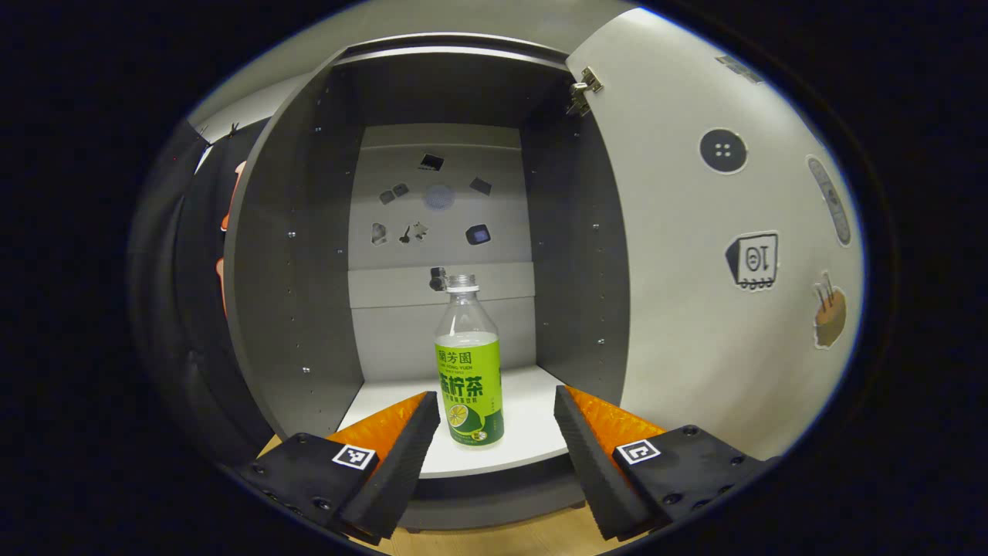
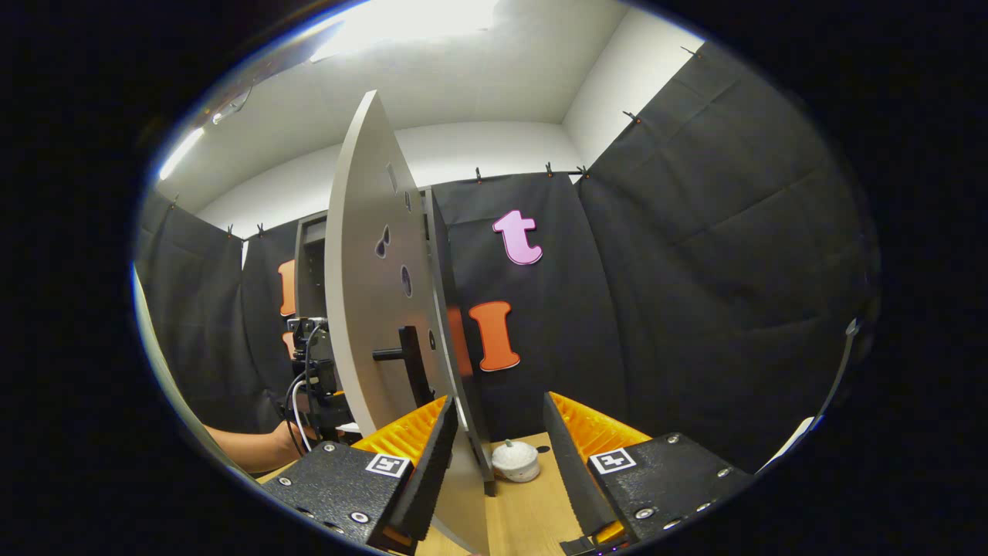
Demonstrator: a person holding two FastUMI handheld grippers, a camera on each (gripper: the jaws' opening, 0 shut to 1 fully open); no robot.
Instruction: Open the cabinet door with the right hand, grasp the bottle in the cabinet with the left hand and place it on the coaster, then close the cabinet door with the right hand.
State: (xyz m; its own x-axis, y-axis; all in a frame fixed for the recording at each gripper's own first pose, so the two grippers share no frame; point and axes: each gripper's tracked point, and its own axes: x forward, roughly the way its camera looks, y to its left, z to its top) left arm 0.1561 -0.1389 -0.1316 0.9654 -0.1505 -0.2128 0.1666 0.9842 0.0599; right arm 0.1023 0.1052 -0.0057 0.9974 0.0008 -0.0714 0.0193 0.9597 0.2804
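The left gripper is spread wide, holding nothing, its fingers flanking the bottle's base from in front. The bottle stands upright on the white shelf at 12 o'clock from the gripper, near the front edge, inside the open cabinet.

It looks nearly empty: clear above the green label, cap on. So I judge it light and easy to tip, the thin plastic likely to give under a hard squeeze, the wrap a little slick. The labelled belly, low down, seems the best place to grip.

The right gripper is also wide and empty, straddling the edge of the door; the handle sits at 11 o'clock. A small white lidded pot rests on the table between its fingers, farther off.
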